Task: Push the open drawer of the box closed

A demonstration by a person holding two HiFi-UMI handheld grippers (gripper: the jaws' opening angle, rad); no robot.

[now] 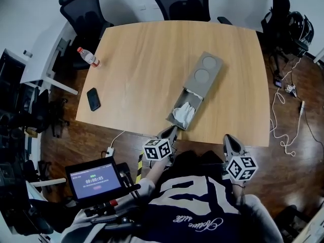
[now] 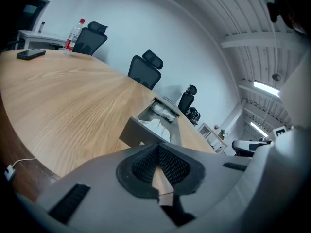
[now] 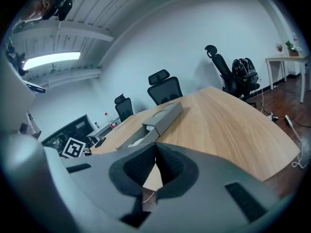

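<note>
— Overhead, the drawer (image 1: pixel 177 124) is jutting out of the box (image 1: pixel 202 75) toward seven o'clock.
— The left gripper's (image 1: pixel 170 131) view is showing it pinched together and empty, with the drawer front at twelve o'clock.
— The right gripper's (image 1: pixel 229 138) view is showing the same, closed on nothing.
— I'd be pressing the front squarely, along the box.

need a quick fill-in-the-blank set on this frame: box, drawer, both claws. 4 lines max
1. The drawer of the grey box is ____.
2. The crumpled wad in the drawer is ____ in colour.
3. The left claw and the right claw are both empty, with their jaws ____.
4. The bottle has a ____ cap.

Missing words: open; white; shut; red.
</note>
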